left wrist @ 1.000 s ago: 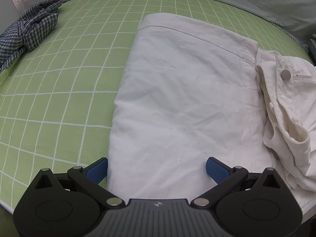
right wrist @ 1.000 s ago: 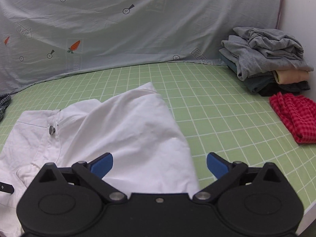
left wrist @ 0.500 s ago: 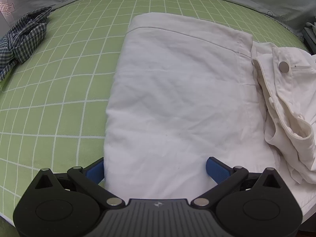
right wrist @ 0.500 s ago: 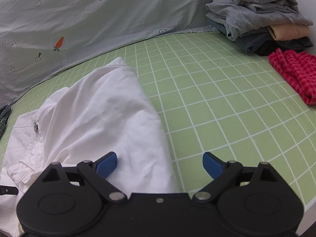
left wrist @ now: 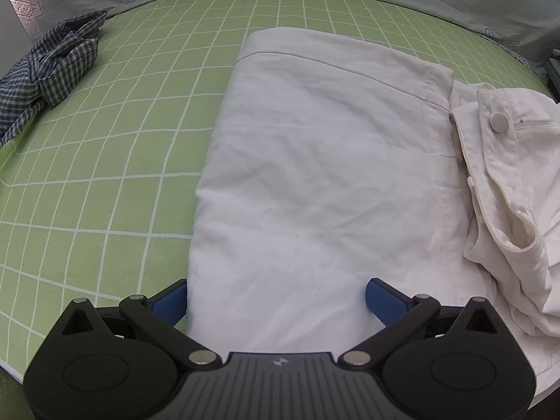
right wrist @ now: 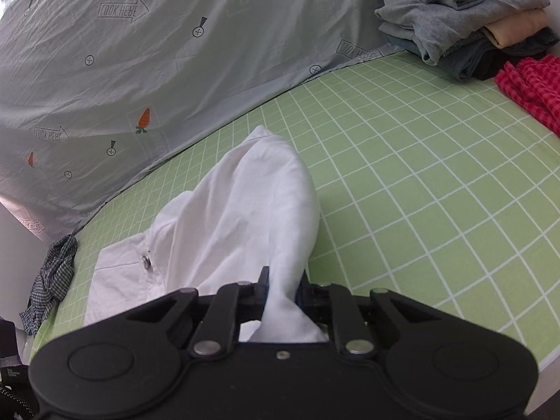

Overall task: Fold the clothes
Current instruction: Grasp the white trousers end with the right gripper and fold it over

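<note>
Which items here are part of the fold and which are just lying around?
In the job: white trousers, right gripper with jaws closing on a trouser fold, left gripper with jaws open over them.

Lying about: blue checked shirt, grey clothes stack, red checked garment.

My left gripper [left wrist: 276, 301] is matte black, with two round housings side by side, a ribbed dark-grey panel between them bearing a small pale emblem, and angled link arms pinned with silver rivets. Its fingers [left wrist: 385, 302] end in blue ribbed pads. My right gripper [right wrist: 281, 288] has the same black build, twin round discs, silver rivets on the link arms and one small screw in the middle of a smooth body, and only a sliver of blue shows on its pads.
</note>
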Demonstrator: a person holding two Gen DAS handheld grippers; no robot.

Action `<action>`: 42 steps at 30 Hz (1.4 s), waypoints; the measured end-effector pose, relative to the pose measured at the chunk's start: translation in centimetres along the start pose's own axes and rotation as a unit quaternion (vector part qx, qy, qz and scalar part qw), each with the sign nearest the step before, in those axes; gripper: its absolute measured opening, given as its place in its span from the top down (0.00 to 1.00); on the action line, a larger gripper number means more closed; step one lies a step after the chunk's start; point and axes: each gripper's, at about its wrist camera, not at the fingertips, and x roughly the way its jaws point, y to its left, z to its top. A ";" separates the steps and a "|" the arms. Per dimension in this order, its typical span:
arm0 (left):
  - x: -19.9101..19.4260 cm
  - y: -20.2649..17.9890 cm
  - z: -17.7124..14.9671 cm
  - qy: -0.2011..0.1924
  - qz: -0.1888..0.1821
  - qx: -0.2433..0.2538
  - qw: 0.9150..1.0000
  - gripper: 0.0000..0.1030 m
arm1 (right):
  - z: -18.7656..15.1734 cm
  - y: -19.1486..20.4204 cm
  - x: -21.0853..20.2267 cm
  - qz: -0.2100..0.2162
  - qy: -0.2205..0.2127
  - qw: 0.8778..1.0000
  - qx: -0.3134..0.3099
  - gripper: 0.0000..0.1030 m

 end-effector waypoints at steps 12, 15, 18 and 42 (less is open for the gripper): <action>-2.9 3.7 -0.6 -0.024 -0.007 0.022 0.999 0.00 | -0.1 14.3 -1.6 0.064 -0.034 0.987 -0.141 0.88; -3.2 4.9 -0.4 -0.026 -0.012 0.025 0.999 0.00 | -0.9 17.2 -0.5 0.075 -0.024 0.985 -0.151 0.88; -3.2 6.2 -0.3 -0.025 -0.016 0.026 0.999 0.00 | -2.2 19.9 0.9 0.080 -0.006 0.984 -0.159 0.88; -3.2 10.0 -1.0 -0.036 -0.059 0.116 0.991 0.00 | -10.9 28.2 9.8 -0.018 0.085 0.980 -0.179 0.76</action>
